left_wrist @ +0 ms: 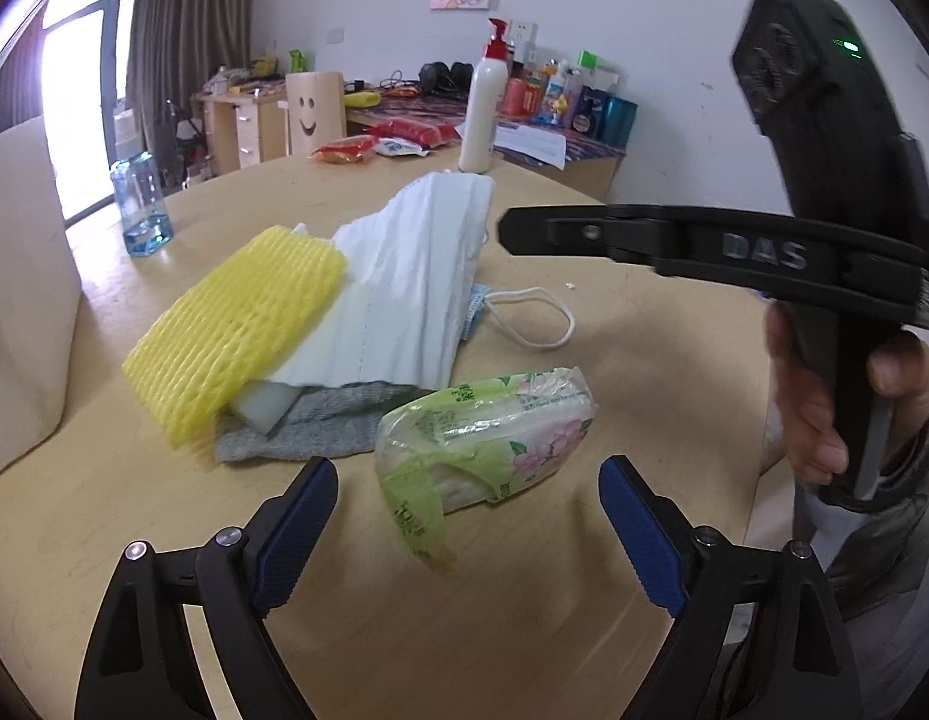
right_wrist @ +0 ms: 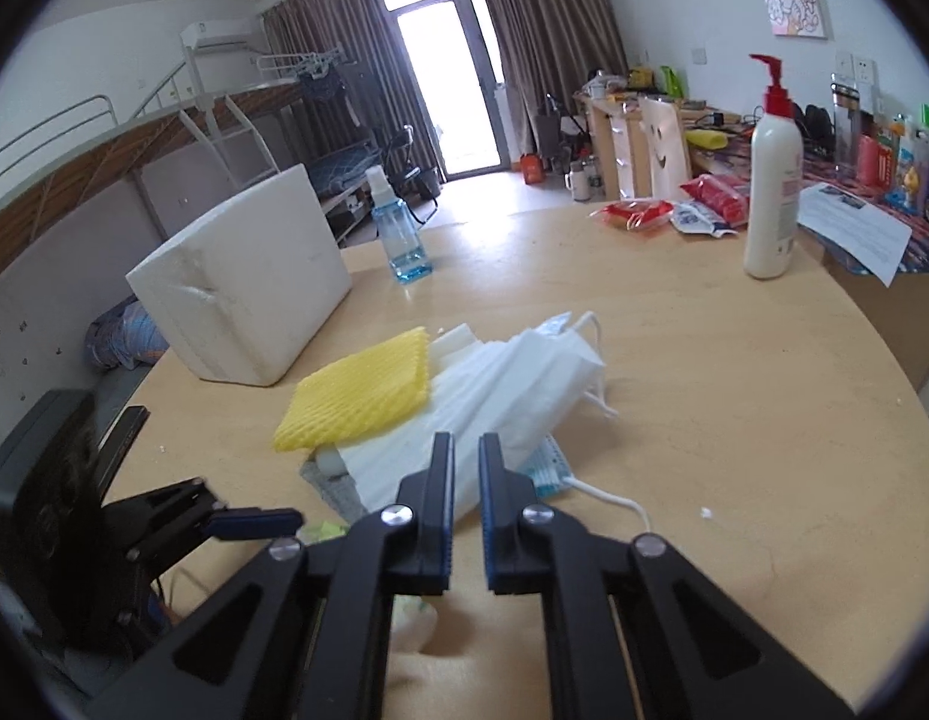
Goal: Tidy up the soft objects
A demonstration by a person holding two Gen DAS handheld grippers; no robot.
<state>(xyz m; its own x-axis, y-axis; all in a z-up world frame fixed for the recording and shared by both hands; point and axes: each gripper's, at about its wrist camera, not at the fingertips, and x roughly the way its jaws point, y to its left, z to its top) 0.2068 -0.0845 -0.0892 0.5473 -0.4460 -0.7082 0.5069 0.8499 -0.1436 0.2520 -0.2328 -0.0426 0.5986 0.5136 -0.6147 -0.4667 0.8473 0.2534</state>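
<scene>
Your left gripper [left_wrist: 467,516] hangs low over the round wooden table [left_wrist: 584,570], its blue-padded jaws spread wide and holding nothing. Just ahead of them, between the two pads, lies the green tissue pack [left_wrist: 494,435], on its side with a loose plastic flap curling toward you. Your right gripper [right_wrist: 464,510] has its jaws drawn nearly together with only a narrow slit between them, and nothing sits in it; in the left view it reaches in from the right, above the table, with your hand [left_wrist: 824,396] wrapped on the grip.

Beyond the tissue pack the soft things are heaped together: a grey cloth [left_wrist: 320,420] flat on the wood, a white foam block [left_wrist: 263,405] on it, the yellow foam net [left_wrist: 236,330] draped over that, and white face masks [left_wrist: 416,288] leaning across the pile, one ear loop [left_wrist: 536,318] trailing onto the table.

To the left of the heap stands a white foam box [right_wrist: 242,288]. Further back you have a blue spray bottle [right_wrist: 401,228], a white pump bottle [right_wrist: 773,180] with a red head, and red snack packets [right_wrist: 638,213] at the far edge.

Past the table there is a cluttered desk [right_wrist: 860,180], a bunk bed [right_wrist: 164,138], brown curtains [right_wrist: 548,18] and a bright glass door [right_wrist: 446,72]
</scene>
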